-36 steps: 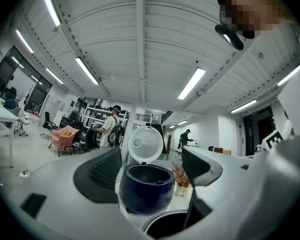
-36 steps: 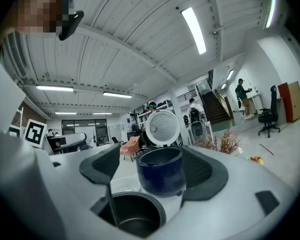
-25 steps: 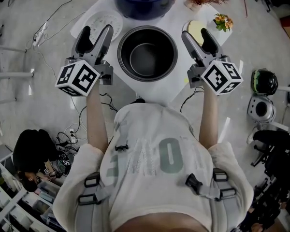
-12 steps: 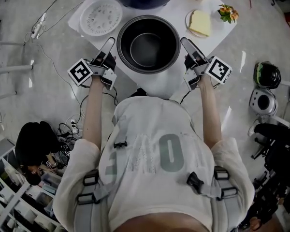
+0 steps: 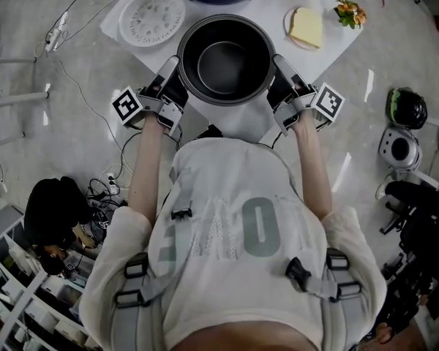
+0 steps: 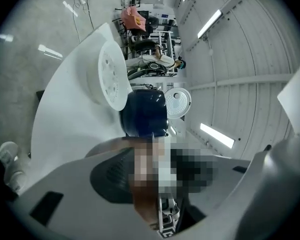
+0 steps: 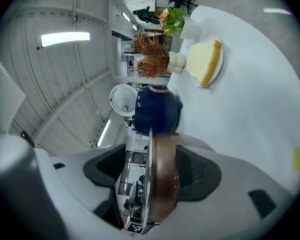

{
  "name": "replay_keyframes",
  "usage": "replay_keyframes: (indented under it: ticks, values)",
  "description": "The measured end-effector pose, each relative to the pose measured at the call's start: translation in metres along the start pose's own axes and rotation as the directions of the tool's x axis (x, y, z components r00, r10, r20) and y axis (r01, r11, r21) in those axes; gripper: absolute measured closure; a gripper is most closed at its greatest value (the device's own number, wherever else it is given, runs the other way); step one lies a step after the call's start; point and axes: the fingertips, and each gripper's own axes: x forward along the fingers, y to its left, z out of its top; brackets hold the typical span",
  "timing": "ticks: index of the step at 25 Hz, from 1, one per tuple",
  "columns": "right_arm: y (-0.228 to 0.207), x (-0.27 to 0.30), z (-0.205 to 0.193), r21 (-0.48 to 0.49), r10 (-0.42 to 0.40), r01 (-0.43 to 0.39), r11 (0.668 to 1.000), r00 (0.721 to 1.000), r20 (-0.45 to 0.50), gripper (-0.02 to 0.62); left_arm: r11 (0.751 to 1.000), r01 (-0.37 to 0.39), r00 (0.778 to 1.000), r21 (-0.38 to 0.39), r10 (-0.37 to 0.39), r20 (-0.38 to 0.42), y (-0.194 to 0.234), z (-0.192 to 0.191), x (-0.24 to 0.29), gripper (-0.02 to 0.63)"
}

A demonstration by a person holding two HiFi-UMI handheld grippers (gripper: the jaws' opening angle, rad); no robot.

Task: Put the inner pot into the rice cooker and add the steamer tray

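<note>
As you squeeze, left claw (image 5: 173, 70): narrowing, astride pot (image 5: 225, 64) rim, 9 o'clock, not clamped
right claw (image 5: 279, 66): narrowing, astride rim, 3 o'clock, not clamped

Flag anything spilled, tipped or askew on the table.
Nothing stands out. The inner pot stands upright and empty on the white table. The steamer tray lies flat to its left and the yellow slab looks intact. No spills show.
</note>
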Motion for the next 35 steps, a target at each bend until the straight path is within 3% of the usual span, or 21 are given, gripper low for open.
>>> replay_keyframes:
  ticks: [6,10,14,35]
  values:
    - [-0.009,-0.001,-0.002,-0.016,-0.068,0.068,0.998,0.998,0.001,0.393,0.996,-0.071,0.997,0.047,0.072,-0.019,0.007,-0.001,0.000,0.442]
    - [-0.011,-0.002,-0.003,-0.019,-0.091,0.092,0.996,0.996,0.008,0.483,0.997,-0.073,0.997,0.036,0.074,-0.014,0.007,-0.001,0.000,0.481]
    - [-0.005,-0.002,-0.003,-0.030,-0.085,0.085,0.996,0.996,0.016,0.570,0.996,-0.071,0.997,0.060,0.072,-0.014,-0.002,-0.001,0.002,0.564]
    - [0.008,-0.004,-0.003,-0.049,-0.071,0.072,0.996,0.997,0.023,0.583,0.995,-0.081,0.997,0.051,0.081,-0.011,-0.011,0.000,0.001,0.571]
